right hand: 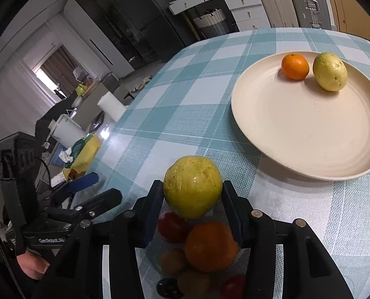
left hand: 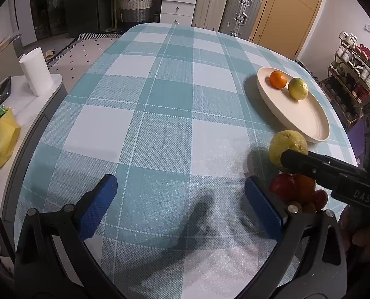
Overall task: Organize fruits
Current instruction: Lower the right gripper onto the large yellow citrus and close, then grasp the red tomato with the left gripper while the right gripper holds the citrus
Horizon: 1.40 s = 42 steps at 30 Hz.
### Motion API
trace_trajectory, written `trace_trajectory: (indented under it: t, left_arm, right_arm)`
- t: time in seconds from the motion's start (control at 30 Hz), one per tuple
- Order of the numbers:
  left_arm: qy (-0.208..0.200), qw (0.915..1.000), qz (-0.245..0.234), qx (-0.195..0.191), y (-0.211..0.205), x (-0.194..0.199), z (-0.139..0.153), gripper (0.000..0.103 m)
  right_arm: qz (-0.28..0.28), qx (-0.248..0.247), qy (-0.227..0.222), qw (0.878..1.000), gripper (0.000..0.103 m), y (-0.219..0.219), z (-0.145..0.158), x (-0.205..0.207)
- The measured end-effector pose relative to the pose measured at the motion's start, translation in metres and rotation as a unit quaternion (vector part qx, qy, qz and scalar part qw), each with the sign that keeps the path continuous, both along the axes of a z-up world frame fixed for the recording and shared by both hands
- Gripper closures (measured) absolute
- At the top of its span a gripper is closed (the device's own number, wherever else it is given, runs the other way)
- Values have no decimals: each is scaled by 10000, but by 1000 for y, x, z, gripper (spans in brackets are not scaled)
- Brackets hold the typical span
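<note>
My right gripper [right hand: 192, 194] is shut on a yellow-green fruit [right hand: 192, 184], its pads pressed against both sides. The fruit sits at the top of a pile of fruit with a red one [right hand: 171, 226] and an orange one [right hand: 210, 245] below it. In the left wrist view the same fruit [left hand: 286, 144] shows near the plate's close end. A cream plate [right hand: 297, 137] to the right holds an orange [right hand: 294, 66] and another yellow-green fruit [right hand: 329, 71]. My left gripper [left hand: 180, 186] hangs open over bare tablecloth, left of the pile, with nothing between its blue pads.
The table wears a teal and white checked cloth [left hand: 160, 99]. Off its left edge stands a side counter with a paper towel roll [left hand: 35, 72] and a yellow bag [left hand: 0, 142]. Suitcases [left hand: 239, 10] and drawers stand beyond the far end; a cup shelf [left hand: 354, 74] is at right.
</note>
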<state>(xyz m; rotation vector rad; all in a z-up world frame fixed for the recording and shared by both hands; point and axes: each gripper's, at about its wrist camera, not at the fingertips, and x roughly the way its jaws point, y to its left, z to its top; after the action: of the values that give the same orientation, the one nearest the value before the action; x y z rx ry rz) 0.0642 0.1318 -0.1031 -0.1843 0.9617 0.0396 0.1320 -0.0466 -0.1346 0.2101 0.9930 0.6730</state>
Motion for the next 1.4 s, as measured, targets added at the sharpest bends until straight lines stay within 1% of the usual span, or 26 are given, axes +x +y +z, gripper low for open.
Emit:
trace_trajectory:
  t: [0.2, 0.53, 0.63, 0.8, 1.0, 1.1, 1.23, 1.37, 1.4]
  left_arm:
    - [-2, 9999, -102, -7, -8, -2, 2, 1]
    - [19, 9992, -375, -112, -30, 7, 2, 1]
    - [-6, 9985, -496, -224, -37, 10, 3, 1]
    - [16, 9966, -752, -339, -53, 16, 3, 1]
    - [158, 9951, -903, -378, -67, 24, -5, 2]
    - [203, 9940, -996, -397, -71, 26, -8, 5]
    - [274, 9921, -1140, -446, -75, 31, -10, 19]
    - [322, 9908, -1227, -472, -76, 34, -12, 23]
    - [339, 9898, -1272, -540, -75, 35, -12, 25]
  right_arm:
    - [-61, 147, -139, 9998, 54, -10, 9, -4]
    - [-317, 437, -440, 9976, 54, -42, 30, -14]
    - [-438, 492, -568, 9962, 54, -56, 35, -19]
    - [-631, 468, -645, 9948, 54, -75, 39, -25]
    - [-849, 397, -609, 9937, 54, -98, 36, -29]
    - [-924, 352, -594, 9933, 54, -106, 34, -31]
    - [-1002, 298, -574, 9929, 54, -114, 30, -34]
    - [-1031, 307, -544, 9927, 54, -118, 29, -36]
    - [-1031, 309, -538, 9927, 54, -119, 29, -37]
